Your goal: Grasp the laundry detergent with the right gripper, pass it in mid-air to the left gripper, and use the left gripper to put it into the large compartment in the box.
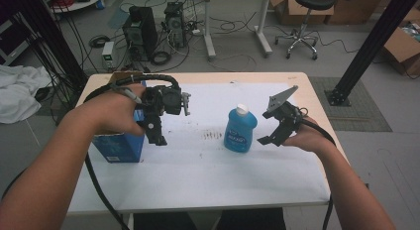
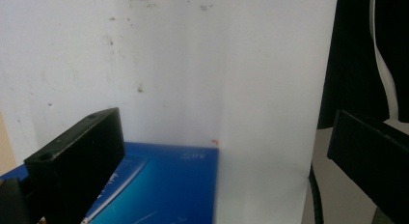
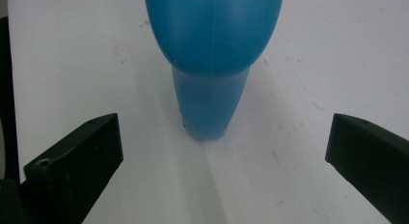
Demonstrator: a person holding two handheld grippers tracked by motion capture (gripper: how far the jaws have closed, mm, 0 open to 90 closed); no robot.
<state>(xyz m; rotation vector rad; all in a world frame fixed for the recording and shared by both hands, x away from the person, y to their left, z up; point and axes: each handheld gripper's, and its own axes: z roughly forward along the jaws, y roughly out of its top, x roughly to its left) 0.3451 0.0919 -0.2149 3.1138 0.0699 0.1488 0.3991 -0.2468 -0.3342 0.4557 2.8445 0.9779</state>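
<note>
A blue bottle (image 1: 240,129) with a white cap stands upright near the middle of the white table top (image 1: 208,175). My right gripper (image 1: 266,139) is open just to its right, level with its lower half, not touching it. In the right gripper view the bottle (image 3: 212,45) rises straight ahead between the spread jaws, a little beyond them. My left gripper (image 1: 159,139) hangs open over the right edge of a blue box (image 1: 118,146) at the table's left. The left gripper view looks down on the box (image 2: 159,190) and the white surface past it.
The table's left edge runs close behind the blue box. On the floor beyond the table stand computer towers (image 1: 140,30), loose cables, a stool (image 1: 309,12) and cardboard boxes (image 1: 403,49). A black post (image 1: 369,46) rises at the right.
</note>
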